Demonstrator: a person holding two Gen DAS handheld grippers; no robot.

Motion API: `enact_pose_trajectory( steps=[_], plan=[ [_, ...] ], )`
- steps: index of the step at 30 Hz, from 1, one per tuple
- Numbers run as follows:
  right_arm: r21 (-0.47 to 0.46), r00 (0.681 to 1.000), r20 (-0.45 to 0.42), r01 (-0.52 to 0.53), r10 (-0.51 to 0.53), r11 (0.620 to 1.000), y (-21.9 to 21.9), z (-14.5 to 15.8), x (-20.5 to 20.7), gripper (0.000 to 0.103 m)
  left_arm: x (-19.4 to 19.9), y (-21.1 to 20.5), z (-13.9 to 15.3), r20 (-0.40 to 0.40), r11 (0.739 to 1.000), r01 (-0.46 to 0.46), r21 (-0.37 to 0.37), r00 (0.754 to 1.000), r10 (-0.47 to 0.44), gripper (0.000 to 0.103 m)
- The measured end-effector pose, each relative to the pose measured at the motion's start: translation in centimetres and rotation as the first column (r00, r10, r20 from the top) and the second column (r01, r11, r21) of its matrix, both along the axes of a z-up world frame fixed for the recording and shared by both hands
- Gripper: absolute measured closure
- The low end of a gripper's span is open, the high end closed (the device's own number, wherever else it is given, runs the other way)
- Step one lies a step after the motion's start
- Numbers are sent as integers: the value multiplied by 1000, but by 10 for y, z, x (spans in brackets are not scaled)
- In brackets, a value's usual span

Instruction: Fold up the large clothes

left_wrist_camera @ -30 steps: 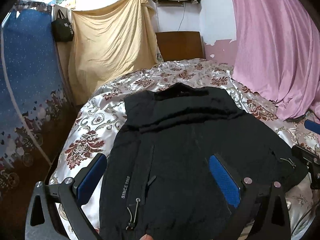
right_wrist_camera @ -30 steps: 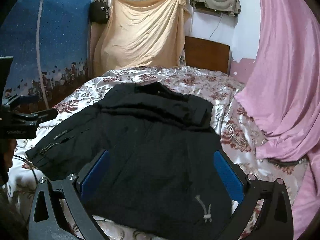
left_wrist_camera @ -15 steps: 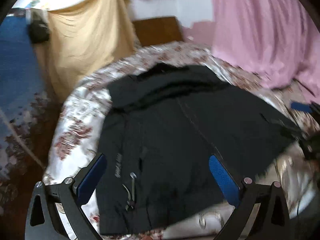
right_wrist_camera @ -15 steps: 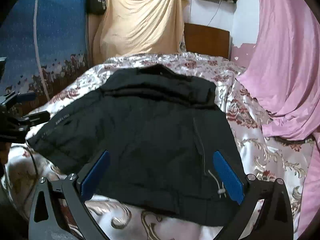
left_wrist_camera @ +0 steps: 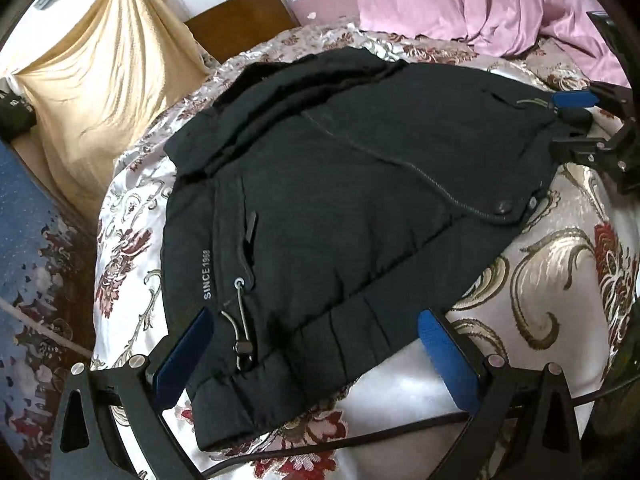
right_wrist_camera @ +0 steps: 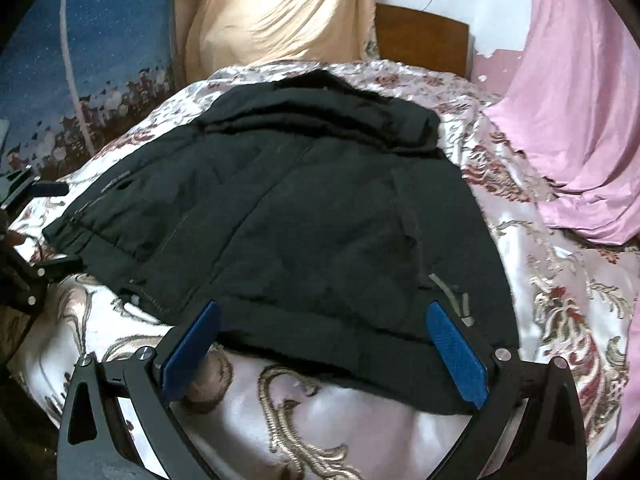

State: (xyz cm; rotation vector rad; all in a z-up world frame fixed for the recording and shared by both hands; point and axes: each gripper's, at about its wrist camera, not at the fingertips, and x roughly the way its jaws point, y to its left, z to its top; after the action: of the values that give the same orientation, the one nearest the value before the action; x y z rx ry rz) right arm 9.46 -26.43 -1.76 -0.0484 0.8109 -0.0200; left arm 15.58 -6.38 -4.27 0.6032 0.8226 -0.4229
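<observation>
Black jacket (left_wrist_camera: pixel 340 208) hides its sleeves; both grippers' jaws gape.

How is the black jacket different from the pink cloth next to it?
The black jacket is dark and lies spread flat on the flowery bedspread; the pink cloth is light and hangs down in long folds, bunching where it meets the bed. The jacket has zippers and white lettering; the pink cloth is plain. The jacket looks thick and padded; the pink cloth looks thin. Both are fabric and touch the bedspread.
</observation>
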Motion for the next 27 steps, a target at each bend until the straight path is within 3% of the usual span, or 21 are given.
enact_pose_trajectory(
  steps=[15,21,27],
  plan=[
    [44,994,-84,-59,62,997,10,-15,0,2,19,9,-10,-163,998,43,40,986,-36,0],
    [78,994,-101,-28,36,997,4,-21,5,2,24,7,-15,-157,1000,8,22,988,-4,0],
    [-9,973,-204,-109,105,994,12,-19,25,2,32,9,-8,-96,998,-46,45,994,50,0]
  ],
)
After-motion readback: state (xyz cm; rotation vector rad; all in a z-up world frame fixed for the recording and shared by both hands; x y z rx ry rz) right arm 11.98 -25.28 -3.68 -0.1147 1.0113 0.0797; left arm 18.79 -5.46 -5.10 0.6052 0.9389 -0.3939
